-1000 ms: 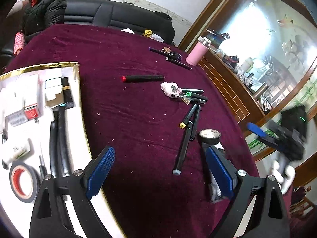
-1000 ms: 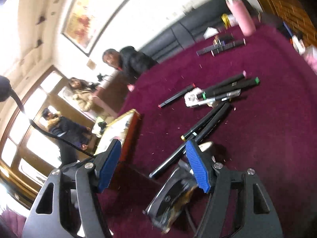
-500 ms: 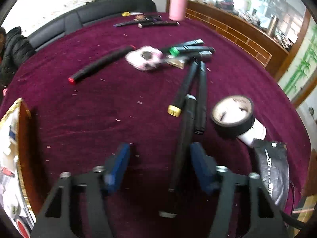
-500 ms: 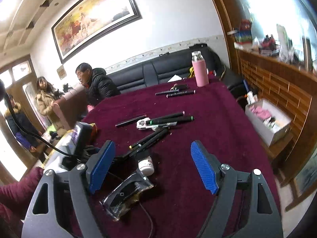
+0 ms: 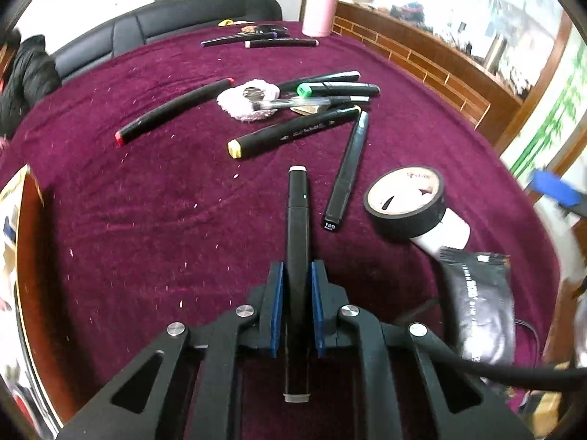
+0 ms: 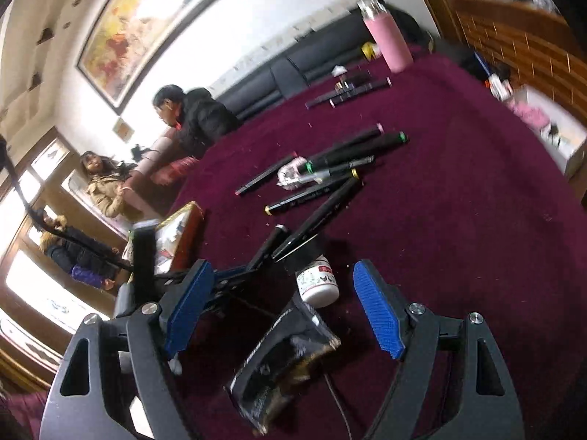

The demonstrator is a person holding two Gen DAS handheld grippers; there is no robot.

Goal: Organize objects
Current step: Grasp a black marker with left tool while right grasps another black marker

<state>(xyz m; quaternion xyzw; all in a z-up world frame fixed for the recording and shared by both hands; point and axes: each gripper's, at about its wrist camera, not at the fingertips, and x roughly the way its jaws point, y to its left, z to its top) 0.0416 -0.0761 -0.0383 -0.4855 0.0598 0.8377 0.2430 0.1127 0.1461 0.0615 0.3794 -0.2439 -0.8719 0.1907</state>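
Note:
My left gripper is shut on a black marker that points away along the fingers, just above the purple tablecloth. Ahead lie a yellow-capped marker, a red-tipped marker, a grey-capped marker, a green-capped marker and a pink puff. A black tape roll leans on a white bottle. My right gripper is open and empty above a black packet; the held marker and the white bottle show beyond it.
A gold-edged box of small items sits at the left table edge. A pink flask and more markers stand at the far side. A black cable runs at lower right. People sit beyond the table.
My left gripper closed on the black marker and lifted its near end; the marker now lies straight between the fingers. The right gripper tilted and dropped toward the black packet, still open.

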